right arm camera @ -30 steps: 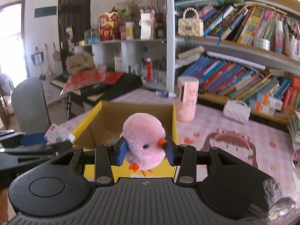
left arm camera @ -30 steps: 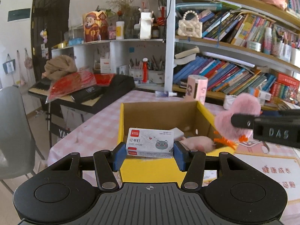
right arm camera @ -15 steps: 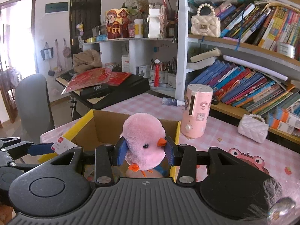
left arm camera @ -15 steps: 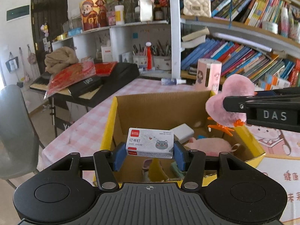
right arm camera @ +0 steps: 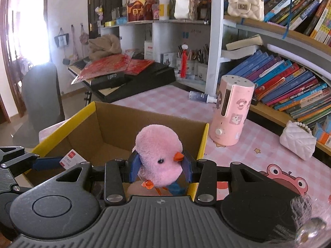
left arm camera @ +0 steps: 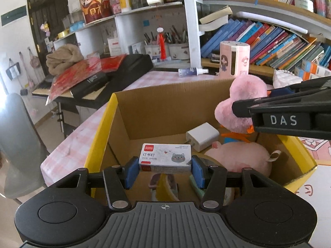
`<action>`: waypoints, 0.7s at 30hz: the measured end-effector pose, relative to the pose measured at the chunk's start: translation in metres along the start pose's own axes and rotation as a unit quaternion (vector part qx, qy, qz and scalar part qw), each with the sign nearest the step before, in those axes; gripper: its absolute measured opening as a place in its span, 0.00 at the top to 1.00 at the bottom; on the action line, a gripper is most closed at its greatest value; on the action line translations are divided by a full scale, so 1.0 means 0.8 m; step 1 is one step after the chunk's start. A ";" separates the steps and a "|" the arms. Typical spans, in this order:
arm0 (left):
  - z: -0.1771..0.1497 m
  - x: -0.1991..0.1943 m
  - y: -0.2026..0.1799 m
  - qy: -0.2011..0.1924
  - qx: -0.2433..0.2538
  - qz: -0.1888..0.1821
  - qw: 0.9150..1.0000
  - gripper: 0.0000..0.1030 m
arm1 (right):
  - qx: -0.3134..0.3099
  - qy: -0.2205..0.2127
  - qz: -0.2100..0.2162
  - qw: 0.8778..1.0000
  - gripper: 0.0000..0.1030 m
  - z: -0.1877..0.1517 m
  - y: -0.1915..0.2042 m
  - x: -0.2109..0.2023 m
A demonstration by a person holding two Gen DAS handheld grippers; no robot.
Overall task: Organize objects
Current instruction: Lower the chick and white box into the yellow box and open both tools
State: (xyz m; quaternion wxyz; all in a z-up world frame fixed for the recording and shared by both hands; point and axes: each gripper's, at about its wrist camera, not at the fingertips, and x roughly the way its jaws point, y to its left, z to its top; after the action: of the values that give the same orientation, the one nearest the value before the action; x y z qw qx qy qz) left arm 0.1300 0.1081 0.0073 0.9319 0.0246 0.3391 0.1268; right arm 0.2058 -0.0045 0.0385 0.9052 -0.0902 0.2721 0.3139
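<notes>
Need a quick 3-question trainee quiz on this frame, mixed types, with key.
1. True or false: the left gripper is shut on a pink plush chick.
2. Multiple choice: where is the white charger block?
A. On the bookshelf
B. Inside the cardboard box, against its back wall
C. On the pink checked tablecloth
3. Fill in: the right gripper is shut on the ____.

Key:
1. False. It is shut on the staple box; the plush chick is in the right gripper.
2. B
3. plush chick
</notes>
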 end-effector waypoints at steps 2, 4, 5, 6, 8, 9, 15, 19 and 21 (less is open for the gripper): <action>0.002 0.004 -0.002 0.000 0.002 0.003 1.000 0.49 | 0.000 0.005 0.002 1.000 0.62 0.000 -0.004 0.007; 0.004 0.007 -0.004 0.000 0.005 0.006 1.000 0.49 | 0.000 0.010 0.003 1.000 0.62 -0.001 -0.006 0.013; 0.005 0.009 -0.005 0.000 0.007 0.007 1.000 0.49 | 0.000 0.011 0.004 1.000 0.62 -0.001 -0.007 0.015; 0.005 0.009 -0.006 0.000 0.009 0.008 1.000 0.49 | -0.001 0.013 0.005 1.000 0.62 -0.002 -0.008 0.017; 0.006 0.012 -0.008 -0.001 0.013 0.009 1.000 0.49 | -0.001 0.017 0.007 1.000 0.62 -0.002 -0.011 0.022; 0.007 0.013 -0.009 -0.001 0.015 0.009 1.000 0.49 | -0.001 0.019 0.007 1.000 0.62 -0.003 -0.012 0.024; 0.010 0.018 -0.015 -0.002 0.024 0.011 1.000 0.48 | -0.014 0.028 0.011 0.999 0.62 -0.005 -0.012 0.035; 0.010 0.020 -0.017 -0.004 0.031 0.012 0.999 0.48 | -0.024 0.029 0.014 0.999 0.62 -0.004 -0.010 0.040; 0.010 0.021 -0.018 -0.006 0.036 0.014 0.999 0.48 | -0.030 0.031 0.012 0.999 0.61 -0.004 -0.007 0.041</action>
State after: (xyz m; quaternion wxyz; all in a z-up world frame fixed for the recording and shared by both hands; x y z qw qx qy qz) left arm 0.1508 0.0986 0.0009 0.9305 0.0640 0.3377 0.1270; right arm 0.2294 0.0066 0.0180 0.8891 -0.1239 0.2918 0.3302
